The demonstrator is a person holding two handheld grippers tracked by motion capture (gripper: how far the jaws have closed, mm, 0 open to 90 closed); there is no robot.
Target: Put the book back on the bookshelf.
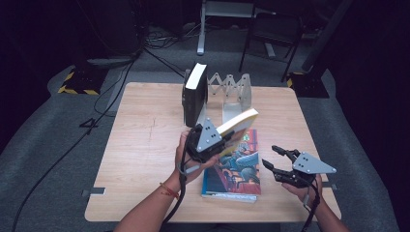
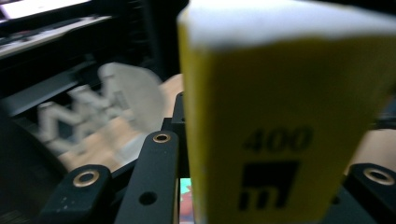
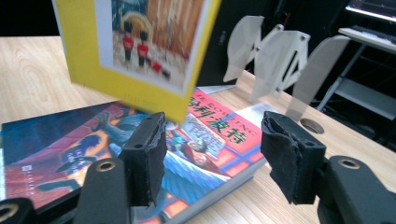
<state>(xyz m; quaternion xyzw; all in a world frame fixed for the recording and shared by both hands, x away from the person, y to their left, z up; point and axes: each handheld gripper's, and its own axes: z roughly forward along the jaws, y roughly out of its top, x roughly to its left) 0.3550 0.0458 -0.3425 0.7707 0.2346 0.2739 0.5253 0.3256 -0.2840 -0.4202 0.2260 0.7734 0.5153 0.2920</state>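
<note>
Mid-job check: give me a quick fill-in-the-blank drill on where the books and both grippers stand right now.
The left gripper is shut on the ____ book.
The blue book lies flat on the ____.
The right gripper has its jaws ____, with nothing between them.
The black book stands upright in the white ____.

Missing words: yellow; table; open; rack

Light wood surface (image 1: 145,145), squarish, sitting on grey carpet. On it there's a colourful illustrated book (image 1: 234,169) lying flat near the front edge, a white accordion-style book rack (image 1: 232,92) at the back, and a black book (image 1: 194,94) standing upright at the rack's left end.
</note>
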